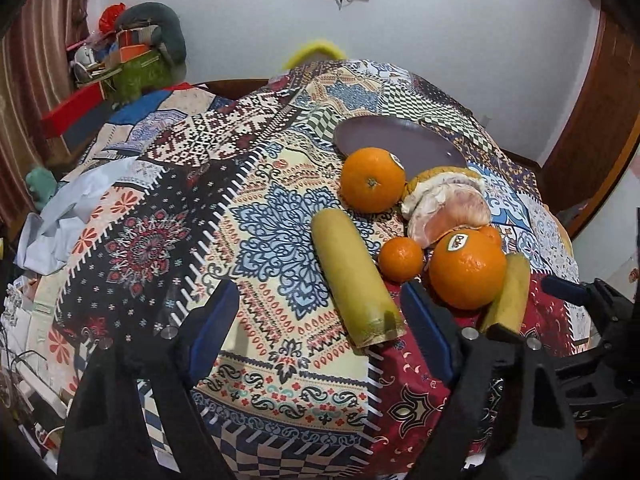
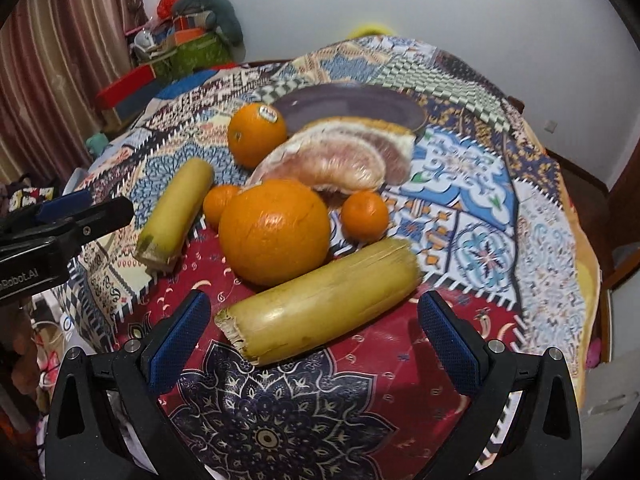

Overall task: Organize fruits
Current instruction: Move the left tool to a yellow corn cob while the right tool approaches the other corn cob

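Note:
Fruit lies on a patchwork cloth (image 1: 160, 240). A large orange (image 2: 274, 232) sits among two small tangerines (image 2: 365, 216), a peeled pomelo piece (image 2: 332, 156) and a second orange (image 1: 372, 180). Behind them is a bare purple plate (image 1: 400, 140). One yellow cut stalk (image 1: 352, 276) lies with its near end between the fingers of my left gripper (image 1: 320, 320), which is open and clear of it. Another yellow stalk (image 2: 320, 304) lies crosswise just ahead of my right gripper (image 2: 316, 340), also open with no pad touching it.
Boxes and clutter (image 1: 124, 64) are stacked at the far left by a curtain. A crumpled pale cloth (image 1: 60, 216) lies at the table's left edge. A wooden door (image 1: 592, 128) stands to the right. My left gripper's finger (image 2: 80, 216) shows at the left of the right wrist view.

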Motion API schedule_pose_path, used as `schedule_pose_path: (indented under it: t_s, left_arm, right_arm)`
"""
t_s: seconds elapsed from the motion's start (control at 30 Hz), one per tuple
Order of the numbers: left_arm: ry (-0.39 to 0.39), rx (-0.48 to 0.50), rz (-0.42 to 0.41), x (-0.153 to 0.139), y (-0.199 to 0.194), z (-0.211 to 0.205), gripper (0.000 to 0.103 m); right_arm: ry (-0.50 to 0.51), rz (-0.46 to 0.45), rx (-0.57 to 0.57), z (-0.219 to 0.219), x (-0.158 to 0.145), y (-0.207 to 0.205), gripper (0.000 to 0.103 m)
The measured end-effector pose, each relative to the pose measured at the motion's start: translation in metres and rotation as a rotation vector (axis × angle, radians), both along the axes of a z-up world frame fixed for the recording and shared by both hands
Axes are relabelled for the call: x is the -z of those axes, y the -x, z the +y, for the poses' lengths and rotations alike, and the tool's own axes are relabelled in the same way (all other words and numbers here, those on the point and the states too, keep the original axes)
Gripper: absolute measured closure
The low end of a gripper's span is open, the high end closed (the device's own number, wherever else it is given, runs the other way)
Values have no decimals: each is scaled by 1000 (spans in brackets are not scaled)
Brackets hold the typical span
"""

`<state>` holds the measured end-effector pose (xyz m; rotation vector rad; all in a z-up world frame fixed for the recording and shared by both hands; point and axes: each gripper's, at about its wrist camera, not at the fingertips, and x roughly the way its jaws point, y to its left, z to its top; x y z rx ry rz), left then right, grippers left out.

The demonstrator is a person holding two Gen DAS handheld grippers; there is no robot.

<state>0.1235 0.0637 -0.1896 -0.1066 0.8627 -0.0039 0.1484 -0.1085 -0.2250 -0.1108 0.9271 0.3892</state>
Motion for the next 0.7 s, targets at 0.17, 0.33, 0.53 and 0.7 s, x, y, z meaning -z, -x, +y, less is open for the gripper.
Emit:
schedule_pose_path:
  t_s: [0.17, 0.33, 0.53, 0.7]
  left_arm:
    - [14, 31, 24, 6, -7, -9, 31]
    - [15, 47, 66, 19, -16, -17, 34]
    - [13, 46, 99, 31, -23, -19, 37]
    - [4, 37, 96, 35, -26, -19, 38]
  right_arm:
    - [2, 21, -6, 0, 6, -4, 1]
    - [45, -6, -13, -13, 4, 1, 2]
    - [51, -21, 45, -48, 1, 6, 5]
    - [28, -21, 50, -62, -2, 7, 38]
